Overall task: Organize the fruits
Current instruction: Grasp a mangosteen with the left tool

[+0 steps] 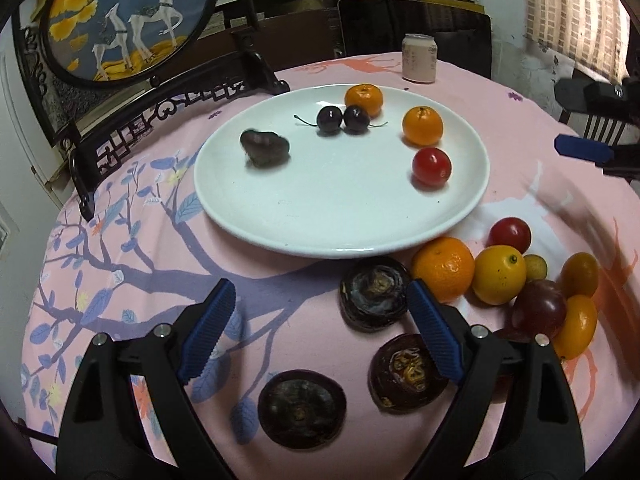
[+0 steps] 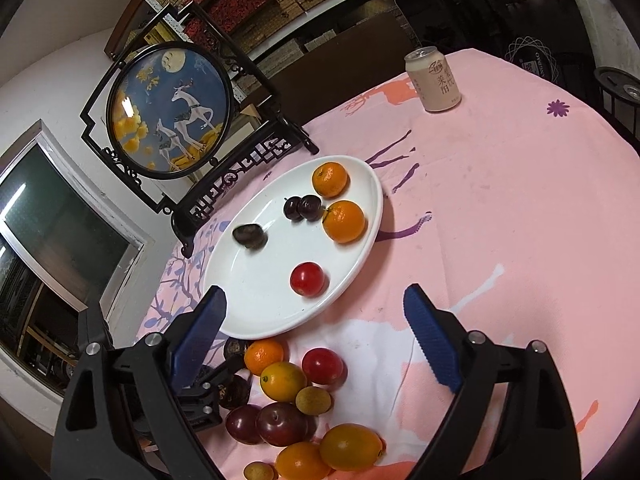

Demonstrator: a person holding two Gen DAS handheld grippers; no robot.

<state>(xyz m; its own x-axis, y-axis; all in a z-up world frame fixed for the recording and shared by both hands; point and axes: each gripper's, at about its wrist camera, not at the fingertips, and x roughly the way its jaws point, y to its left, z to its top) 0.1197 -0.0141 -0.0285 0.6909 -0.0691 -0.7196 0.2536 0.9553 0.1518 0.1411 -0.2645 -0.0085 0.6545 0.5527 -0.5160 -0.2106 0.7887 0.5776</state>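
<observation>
A white plate [image 1: 280,216] holds two small oranges [image 1: 422,125], two dark cherries [image 1: 342,119], a red tomato [image 1: 431,166] and a blurred dark water chestnut [image 1: 264,148]. It also shows in the right wrist view [image 2: 256,304]. My left gripper [image 1: 320,328] is open and empty above the cloth, with three dark water chestnuts [image 1: 374,292] near its right finger. A pile of loose fruit [image 1: 500,276] lies right of them. My right gripper [image 2: 316,340] is open and empty above that pile [image 2: 288,384].
A pink flowered cloth [image 2: 500,200] covers the round table. A drink can [image 2: 434,80] stands at the far side. A framed round deer picture on a black stand [image 2: 168,112] is behind the plate. Shelves and a dark chair stand beyond.
</observation>
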